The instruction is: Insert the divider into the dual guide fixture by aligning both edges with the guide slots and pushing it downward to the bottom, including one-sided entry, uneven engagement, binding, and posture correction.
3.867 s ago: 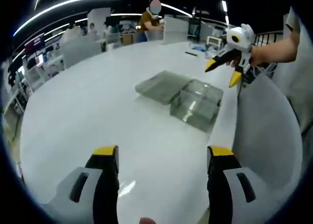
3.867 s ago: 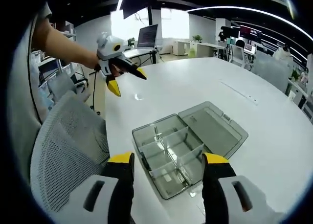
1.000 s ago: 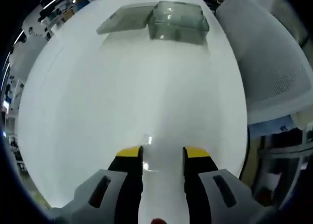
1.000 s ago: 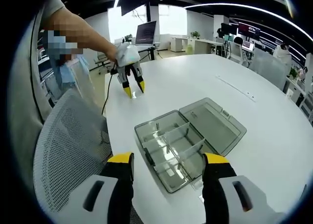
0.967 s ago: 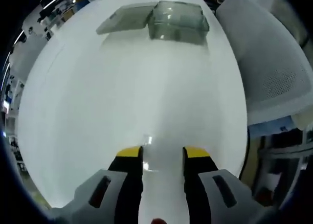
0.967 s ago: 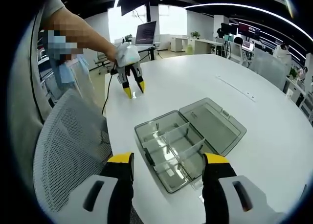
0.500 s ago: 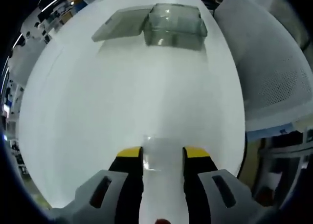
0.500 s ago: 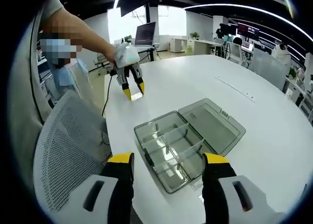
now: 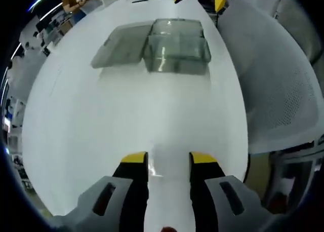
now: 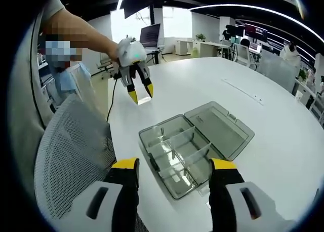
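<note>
Right gripper view: box (image 10: 195, 145) near table edge (image 10: 117, 141)

White hand-held gripper (image 10: 141, 95) w/ black jaws, yellow tips.

Left gripper (image 9: 166, 161) jaws narrowed on thin clear piece, arm extended, tips tilted down; right gripper (image 10: 173, 167) jaws spread wide, empty

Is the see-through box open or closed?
Open. The box's lid lies flat beside it on the table, showing the dividers inside.
</note>
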The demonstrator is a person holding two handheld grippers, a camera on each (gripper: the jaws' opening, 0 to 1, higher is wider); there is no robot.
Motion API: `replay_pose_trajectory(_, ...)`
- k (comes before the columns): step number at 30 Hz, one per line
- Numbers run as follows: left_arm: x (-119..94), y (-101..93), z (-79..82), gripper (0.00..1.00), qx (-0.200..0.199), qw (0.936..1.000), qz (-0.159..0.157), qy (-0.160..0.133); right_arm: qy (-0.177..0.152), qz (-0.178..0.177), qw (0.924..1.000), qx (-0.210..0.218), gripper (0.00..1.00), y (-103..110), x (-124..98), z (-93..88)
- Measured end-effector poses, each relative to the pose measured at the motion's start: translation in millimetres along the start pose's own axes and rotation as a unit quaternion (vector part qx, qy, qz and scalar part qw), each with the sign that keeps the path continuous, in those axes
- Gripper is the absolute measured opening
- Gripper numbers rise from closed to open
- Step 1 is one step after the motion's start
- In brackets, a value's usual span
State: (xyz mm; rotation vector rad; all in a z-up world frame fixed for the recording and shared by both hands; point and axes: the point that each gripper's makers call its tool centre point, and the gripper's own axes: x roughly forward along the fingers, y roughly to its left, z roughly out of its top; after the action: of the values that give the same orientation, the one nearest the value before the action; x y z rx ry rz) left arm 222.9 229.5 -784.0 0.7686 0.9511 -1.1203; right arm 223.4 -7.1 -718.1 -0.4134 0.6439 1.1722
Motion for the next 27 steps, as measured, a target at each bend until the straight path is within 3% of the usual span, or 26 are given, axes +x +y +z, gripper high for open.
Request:
replay_pose_trajectory(19,-13.0,-5.1,63.5,0.28,0.039,0.9977,0.016,-0.052,-0.003,0.003,1.0,0.009,0.5,0.9,-1.1,-1.6)
replay_pose_trajectory(27,-17.8,-10.2,81.0,0.28,0.044,0.9961,0.024,-0.073,-0.004,0.005,0.9999,0.011,0.5,1.1,-1.1,0.6)
